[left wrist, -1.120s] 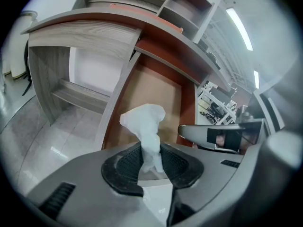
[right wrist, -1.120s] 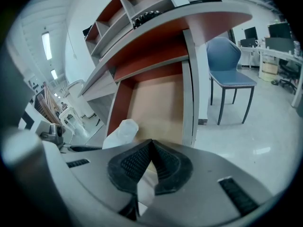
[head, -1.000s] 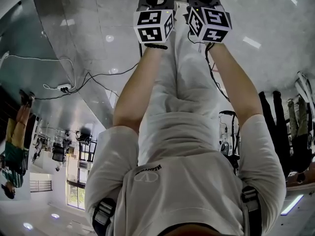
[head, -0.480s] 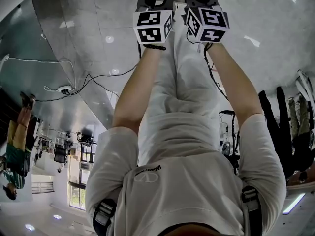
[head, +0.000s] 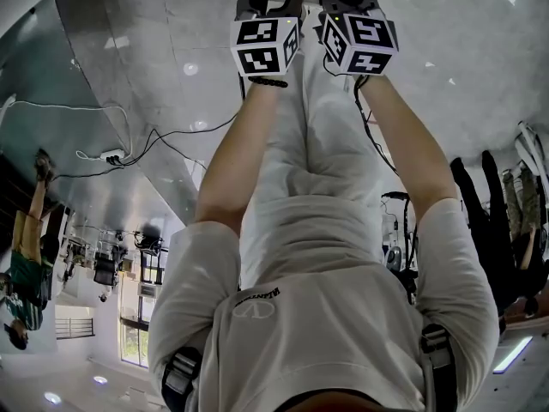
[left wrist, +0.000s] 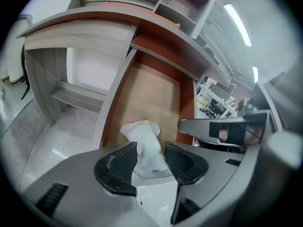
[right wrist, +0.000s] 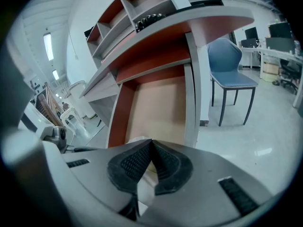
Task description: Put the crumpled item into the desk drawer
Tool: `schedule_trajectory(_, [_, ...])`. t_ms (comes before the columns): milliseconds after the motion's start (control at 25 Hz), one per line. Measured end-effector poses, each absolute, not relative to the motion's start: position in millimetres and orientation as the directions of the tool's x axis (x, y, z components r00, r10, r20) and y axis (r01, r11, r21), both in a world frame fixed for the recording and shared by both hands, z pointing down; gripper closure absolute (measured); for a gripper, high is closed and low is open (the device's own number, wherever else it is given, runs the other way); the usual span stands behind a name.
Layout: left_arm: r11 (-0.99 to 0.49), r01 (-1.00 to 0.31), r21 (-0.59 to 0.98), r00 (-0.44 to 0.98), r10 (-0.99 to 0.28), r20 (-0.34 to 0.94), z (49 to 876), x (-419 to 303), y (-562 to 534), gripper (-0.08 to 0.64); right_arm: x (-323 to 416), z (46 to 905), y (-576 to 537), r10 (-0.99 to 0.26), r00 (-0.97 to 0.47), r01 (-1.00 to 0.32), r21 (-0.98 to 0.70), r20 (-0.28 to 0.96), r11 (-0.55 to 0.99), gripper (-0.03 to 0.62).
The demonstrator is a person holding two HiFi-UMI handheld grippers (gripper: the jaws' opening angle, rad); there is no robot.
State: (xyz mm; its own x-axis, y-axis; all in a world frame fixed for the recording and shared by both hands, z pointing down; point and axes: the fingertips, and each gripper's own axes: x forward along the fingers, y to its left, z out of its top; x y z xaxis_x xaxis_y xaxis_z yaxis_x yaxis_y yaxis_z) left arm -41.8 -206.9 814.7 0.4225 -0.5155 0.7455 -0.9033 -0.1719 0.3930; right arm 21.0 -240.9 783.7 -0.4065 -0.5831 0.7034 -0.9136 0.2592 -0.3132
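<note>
In the left gripper view, the crumpled white item point(left wrist: 144, 143) lies in the open desk drawer point(left wrist: 156, 91), on its brown bottom near the front. My left gripper point(left wrist: 150, 157) straddles it. Its jaws have just been opening and stand open, with a gap showing between the right pad point(left wrist: 182, 162) and the item. My right gripper point(right wrist: 151, 148) hovers over the same drawer point(right wrist: 158, 108), shut, its tips meeting with nothing between them. The head view shows both marker cubes, left point(head: 264, 45) and right point(head: 360, 41), side by side at the top; the jaws are cut off there.
The desk has open shelves above point(right wrist: 137, 13) and a side compartment at the left point(left wrist: 75, 96). A blue chair point(right wrist: 232, 67) stands to the right of the desk. A cable point(head: 129, 144) trails on the tiled floor. Bystanders are at the head view's edges.
Both hands stay where they were. The arms above the left gripper's cube look spread slightly wider. Bystanders at the edges have shifted a little.
</note>
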Motion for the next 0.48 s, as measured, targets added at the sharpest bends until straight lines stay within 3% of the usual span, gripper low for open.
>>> schedule_trajectory(480, [-0.177, -0.903, 0.393, 0.421, -0.551, 0.72, 794, -44, -210, 0.371, 20, 770, -231, -0.585, -0.408, -0.913, -0.311, 0.701, 0.264, 0.592])
